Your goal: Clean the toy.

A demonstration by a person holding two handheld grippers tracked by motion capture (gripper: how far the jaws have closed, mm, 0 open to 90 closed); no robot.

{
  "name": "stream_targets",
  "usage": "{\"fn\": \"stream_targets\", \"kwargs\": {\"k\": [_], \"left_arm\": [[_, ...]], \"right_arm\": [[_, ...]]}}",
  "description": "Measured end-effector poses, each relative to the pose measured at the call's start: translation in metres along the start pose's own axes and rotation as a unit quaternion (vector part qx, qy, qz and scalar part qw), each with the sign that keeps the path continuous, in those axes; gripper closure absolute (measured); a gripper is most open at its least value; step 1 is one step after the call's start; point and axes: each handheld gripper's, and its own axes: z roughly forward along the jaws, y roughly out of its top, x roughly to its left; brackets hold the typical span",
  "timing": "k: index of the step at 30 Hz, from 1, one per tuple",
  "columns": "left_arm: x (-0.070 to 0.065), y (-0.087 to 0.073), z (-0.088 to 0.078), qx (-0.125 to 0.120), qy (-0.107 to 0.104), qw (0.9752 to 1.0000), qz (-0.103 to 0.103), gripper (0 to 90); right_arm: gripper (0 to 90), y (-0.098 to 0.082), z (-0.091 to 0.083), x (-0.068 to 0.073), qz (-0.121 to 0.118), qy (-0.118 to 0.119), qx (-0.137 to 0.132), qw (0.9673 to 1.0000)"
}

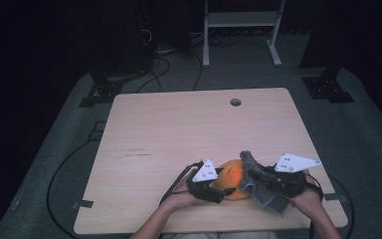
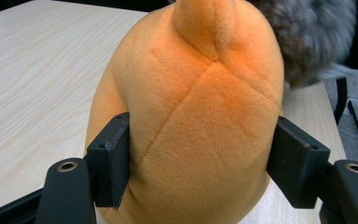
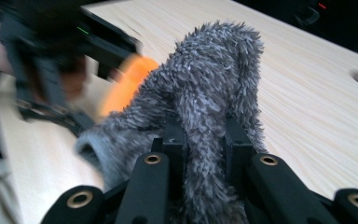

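An orange plush toy [image 1: 231, 175] lies near the table's front edge, between the two hands. My left gripper [image 1: 220, 191] is shut on it; in the left gripper view both black pads press into the sides of the orange plush toy [image 2: 200, 107], and my left gripper [image 2: 203, 161] spans it. A grey fuzzy fabric piece [image 1: 264, 198] drapes over the toy's right side. My right gripper [image 1: 256, 175] is shut on it. In the right gripper view my right gripper [image 3: 205, 140] pinches a fold of the grey fuzzy fabric [image 3: 214, 70], with the orange toy [image 3: 130, 84] behind it.
The light wooden table [image 1: 179, 124] has a round cable hole [image 1: 236, 102] near its far edge. A white metal frame [image 1: 241, 20] and cables stand on the grey floor beyond. The table's front edge is just below both hands.
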Motion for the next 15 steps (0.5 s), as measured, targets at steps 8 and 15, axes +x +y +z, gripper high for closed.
{"fn": "stream_targets", "kwargs": {"k": [8, 15], "left_arm": [[-0.003, 0.000, 0.003, -0.001, -0.002, 1.0000, 0.007, 30.7], [-0.001, 0.000, 0.001, -0.001, -0.005, 1.0000, 0.004, 30.9]], "right_arm": [[74.8, 0.010, -0.004, 0.007, -0.001, 0.020, -0.022, 0.9996], [74.9, 0.001, 0.008, -0.002, 0.007, 0.012, -0.009, 0.9999]]}}
